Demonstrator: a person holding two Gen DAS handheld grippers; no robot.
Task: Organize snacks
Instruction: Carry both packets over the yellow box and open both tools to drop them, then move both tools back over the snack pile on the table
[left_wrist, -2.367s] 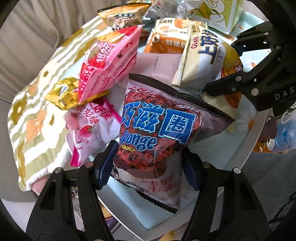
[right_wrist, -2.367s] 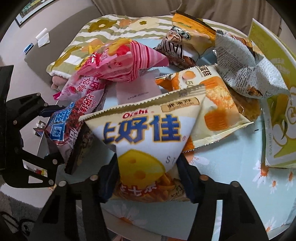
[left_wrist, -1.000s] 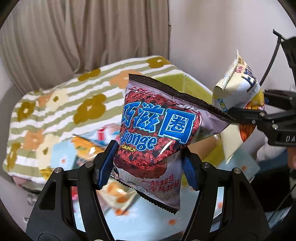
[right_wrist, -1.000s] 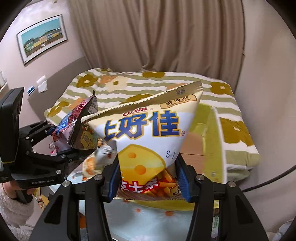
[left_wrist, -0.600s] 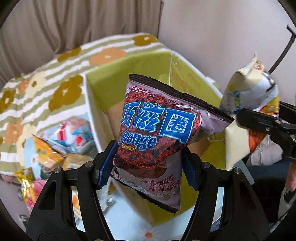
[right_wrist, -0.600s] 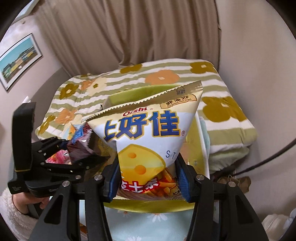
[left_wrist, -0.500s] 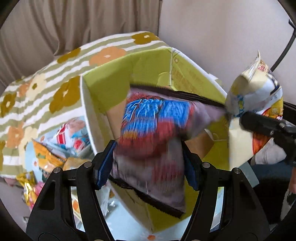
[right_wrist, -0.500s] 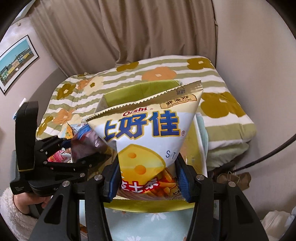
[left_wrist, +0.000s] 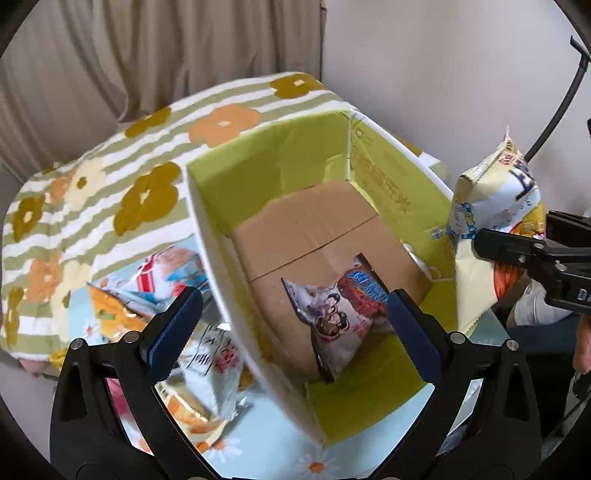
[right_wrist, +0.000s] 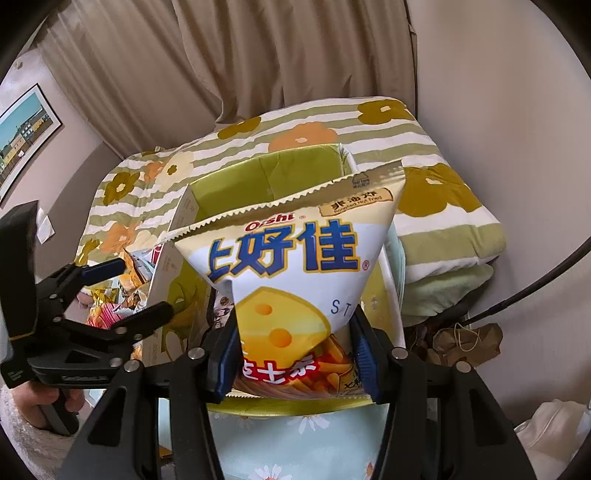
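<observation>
Left gripper (left_wrist: 293, 321): nearest the lens in the left wrist view; its two blue-padded fingers (left_wrist: 173, 321) stand wide apart with nothing between them, poised over the open box.
Right gripper (right_wrist: 295, 354): its two fingers are clamped on the lower part of one cheese snack bag (right_wrist: 295, 266), which stands upright between the pads, its serrated top edge uppermost; the bag hangs above the near edge of the box.
Box (left_wrist: 207, 236): one cardboard box with green inner walls and a brown floor, its flaps open, standing on the table.
Sponge Crunch bag (left_wrist: 341, 314): one dark red and grey packet lying on the box floor near the front wall, touching neither gripper.
Table (left_wrist: 273, 454): pale blue cloth printed with daisies; the box sits on it.
Loose snacks (left_wrist: 207, 373): a heap just left of the box on the table, at least four packets; an exact count cannot be told, since they overlap and the nearest is blurred.
Bedding (left_wrist: 122, 166): one green-and-white striped cover with orange and mustard flowers, behind the table and box.
Curtain (right_wrist: 258, 59): beige folds, farthest back.
Framed picture (right_wrist: 22, 136): one, on the wall at far left in the right wrist view.
</observation>
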